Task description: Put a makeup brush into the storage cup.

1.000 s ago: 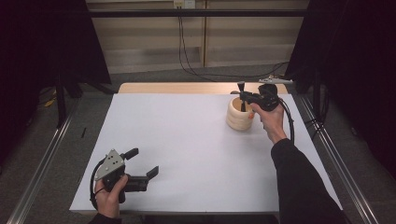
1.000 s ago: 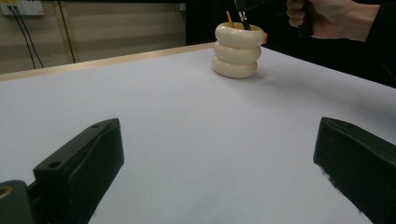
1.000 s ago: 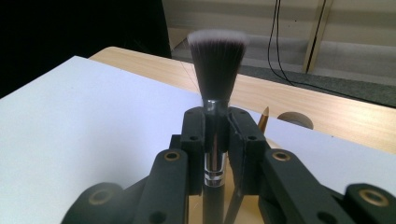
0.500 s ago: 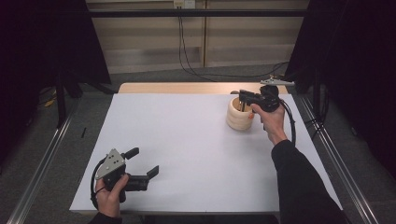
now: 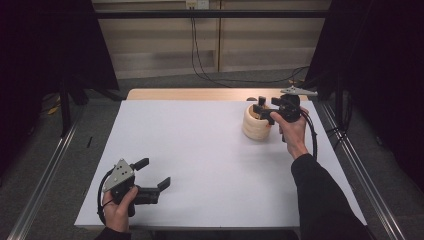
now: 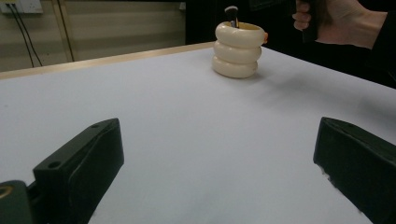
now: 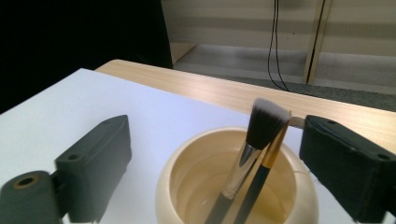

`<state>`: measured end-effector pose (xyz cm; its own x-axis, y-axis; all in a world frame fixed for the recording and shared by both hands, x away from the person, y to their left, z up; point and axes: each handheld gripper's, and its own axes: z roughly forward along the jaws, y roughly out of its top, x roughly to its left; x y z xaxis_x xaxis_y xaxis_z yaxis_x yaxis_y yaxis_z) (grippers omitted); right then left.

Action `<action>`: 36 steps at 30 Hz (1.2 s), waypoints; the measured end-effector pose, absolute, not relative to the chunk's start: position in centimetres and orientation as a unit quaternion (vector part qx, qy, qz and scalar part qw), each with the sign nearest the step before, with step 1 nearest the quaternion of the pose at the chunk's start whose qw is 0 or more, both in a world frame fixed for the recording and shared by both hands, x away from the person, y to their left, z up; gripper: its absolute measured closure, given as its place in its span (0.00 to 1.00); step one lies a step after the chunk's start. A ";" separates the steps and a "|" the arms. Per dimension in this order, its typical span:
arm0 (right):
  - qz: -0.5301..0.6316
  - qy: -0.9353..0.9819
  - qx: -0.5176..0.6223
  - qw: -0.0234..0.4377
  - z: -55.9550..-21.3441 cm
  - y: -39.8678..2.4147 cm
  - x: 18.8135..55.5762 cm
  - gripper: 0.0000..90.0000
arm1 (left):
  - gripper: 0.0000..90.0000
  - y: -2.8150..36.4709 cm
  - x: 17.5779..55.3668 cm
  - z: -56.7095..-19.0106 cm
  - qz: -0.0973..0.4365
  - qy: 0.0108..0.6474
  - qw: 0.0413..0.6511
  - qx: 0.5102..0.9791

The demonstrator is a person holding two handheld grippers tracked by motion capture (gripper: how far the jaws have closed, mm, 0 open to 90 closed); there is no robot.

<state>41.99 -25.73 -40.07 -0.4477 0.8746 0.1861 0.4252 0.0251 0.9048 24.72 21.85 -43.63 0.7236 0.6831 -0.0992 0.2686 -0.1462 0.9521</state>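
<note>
- The right gripper [image 7: 212, 154] hovers over the cream ribbed holder [image 7: 187, 198], jaws spread wide; they have just been opening and clasp nothing.
- Two makeup brushes [image 7: 254, 149] stand between those jaws, leaning in the holder just below them: one with a silver ferrule and a dense bristle head, one thinner with a gold ferrule.
- Judged light and stiff-handled, with slick ferrules and soft bristles; best pinched on the handle below the ferrule.
- The left gripper [image 5: 152, 172] rests on the white table [image 5: 200, 150], released and empty, well apart from the holder.

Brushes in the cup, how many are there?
2. A brush with a fluffy head and a thinner gold-banded brush beside it, both leaning in the cream cup.
</note>
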 end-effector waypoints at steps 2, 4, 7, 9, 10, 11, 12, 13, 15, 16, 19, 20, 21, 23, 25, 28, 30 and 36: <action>0.502 0.682 0.478 0.233 -39.8 -25.3 41.7 0.10 | 0.02 21.9 24.7 -43.6 0.184 0.322 0.567 0.736; 0.503 0.688 0.467 0.237 -39.6 -25.0 41.4 0.10 | 0.02 21.9 24.7 -43.6 0.185 0.321 0.566 0.736; 0.516 0.680 0.464 0.236 -39.4 -24.9 41.1 0.09 | 0.02 22.1 24.6 -43.6 0.183 0.322 0.569 0.734; 0.526 0.674 0.465 0.231 -39.4 -24.9 40.9 0.05 | 0.02 22.2 24.5 -43.6 0.186 0.321 0.566 0.736; 0.528 0.672 0.464 0.233 -39.4 -24.9 40.8 0.05 | 0.02 22.1 24.5 -43.6 0.187 0.323 0.567 0.734; 0.529 0.671 0.464 0.234 -39.5 -24.9 40.7 0.05 | 0.02 22.1 24.5 -43.6 0.184 0.323 0.568 0.734; 0.529 0.672 0.462 0.235 -39.6 -24.9 40.5 0.04 | 0.02 22.1 24.5 -43.6 0.185 0.325 0.568 0.733; 0.531 0.668 0.464 0.237 -39.7 -25.0 40.3 0.04 | 0.02 22.1 24.5 -43.6 0.186 0.325 0.568 0.733; 0.530 0.665 0.466 0.244 -39.9 -25.1 40.0 0.04 | 0.02 22.1 24.4 -43.6 0.187 0.323 0.567 0.735; 0.530 0.663 0.466 0.249 -40.0 -25.1 39.8 0.04 | 0.02 22.2 24.4 -43.6 0.186 0.320 0.566 0.736; 0.532 0.658 0.465 0.261 -40.0 -25.3 39.2 0.03 | 0.02 22.1 24.3 -43.6 0.187 0.324 0.567 0.734; 0.533 0.656 0.464 0.266 -40.0 -25.4 39.0 0.03 | 0.02 22.1 24.3 -43.6 0.188 0.323 0.566 0.735; 0.536 0.653 0.465 0.265 -39.9 -25.5 38.8 0.03 | 0.02 22.1 24.4 -43.5 0.188 0.318 0.566 0.737; 0.540 0.649 0.463 0.270 -39.9 -25.6 38.4 0.02 | 0.02 22.0 24.4 -43.6 0.187 0.320 0.567 0.735; 0.539 0.649 0.462 0.273 -39.8 -25.7 38.0 0.02 | 0.02 22.0 24.4 -43.5 0.188 0.318 0.567 0.736; 0.540 0.645 0.461 0.283 -39.9 -25.8 37.4 0.02 | 0.02 22.0 24.3 -43.5 0.189 0.319 0.568 0.735; 0.539 0.644 0.460 0.287 -39.9 -25.8 36.9 0.01 | 0.02 22.0 24.3 -43.5 0.189 0.321 0.570 0.733; 0.536 0.647 0.456 0.294 -40.0 -26.1 35.7 0.01 | 0.02 22.0 24.3 -43.5 0.191 0.326 0.570 0.729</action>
